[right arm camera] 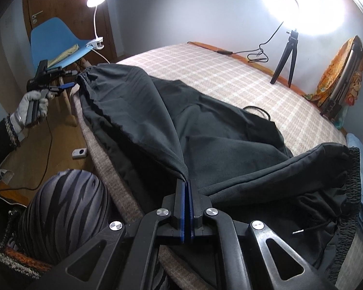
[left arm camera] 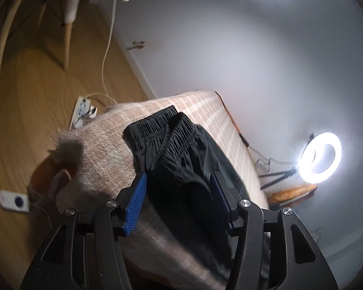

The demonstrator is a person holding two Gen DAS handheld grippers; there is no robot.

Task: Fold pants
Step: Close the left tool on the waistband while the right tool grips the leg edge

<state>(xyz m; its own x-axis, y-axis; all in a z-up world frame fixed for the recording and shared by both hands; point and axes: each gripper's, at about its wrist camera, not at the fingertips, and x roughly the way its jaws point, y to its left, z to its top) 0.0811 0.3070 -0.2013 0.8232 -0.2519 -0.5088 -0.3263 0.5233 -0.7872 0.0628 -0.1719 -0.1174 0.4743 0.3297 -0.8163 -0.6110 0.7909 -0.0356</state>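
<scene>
Black pants lie spread on a bed with a beige checked cover. My right gripper is shut on a fold of the pants fabric and lifts it into a ridge. The left wrist view shows my left gripper open, its blue pads either side of a pant leg, with an elastic cuff beyond. In the right wrist view the left gripper sits at that cuff by the bed's left edge, held by a gloved hand. The elastic waistband lies at the right.
A blue chair with a clip lamp stands left of the bed. A ring light on a tripod stands on the bed's far side by the wall. A striped cushion is near me. A power strip and cables lie on the wood floor.
</scene>
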